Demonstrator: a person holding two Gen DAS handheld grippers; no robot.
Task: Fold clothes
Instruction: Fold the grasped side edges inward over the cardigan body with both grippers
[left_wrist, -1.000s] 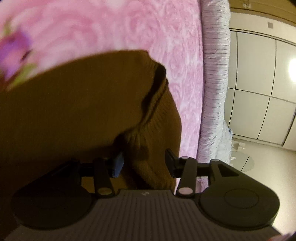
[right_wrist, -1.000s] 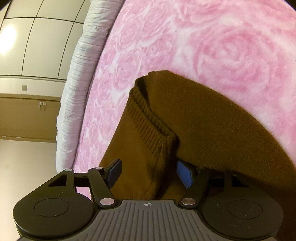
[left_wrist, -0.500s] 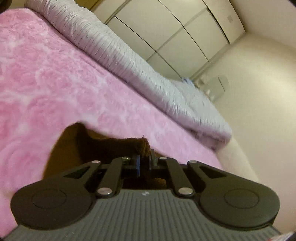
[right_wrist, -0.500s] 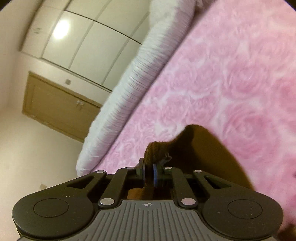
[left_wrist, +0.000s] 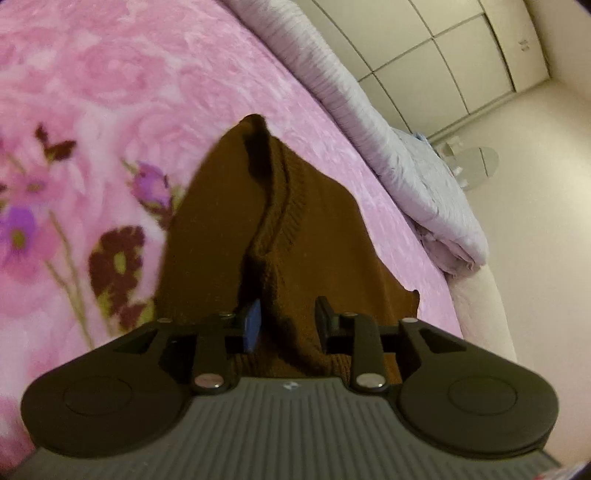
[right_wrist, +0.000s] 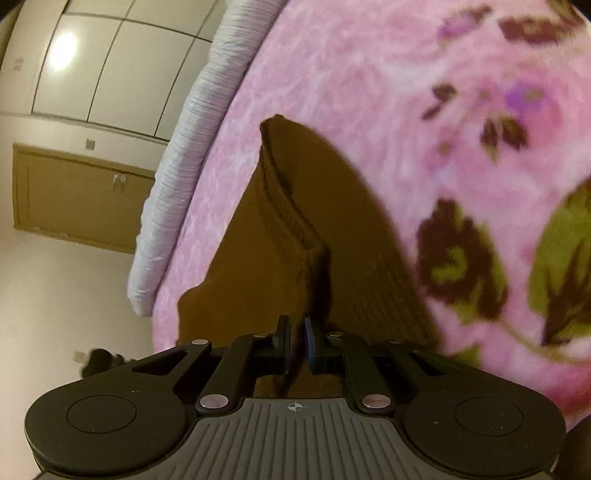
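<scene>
Pink floral blanket (left_wrist: 110, 74), one brown sweater (left_wrist: 314, 229); left hand-held gripper (left_wrist: 286, 325) apart, right hand-held gripper (right_wrist: 295, 343) clamped on it.

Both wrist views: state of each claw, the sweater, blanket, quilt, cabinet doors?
left claw: open, sweater fabric between its fingers
right claw: shut on the sweater's edge
brown knit sweater: folded over, lying on the blanket
pink floral blanket: spread flat
pale quilt: bunched along the bed edge
wooden cabinet doors: closed
</scene>
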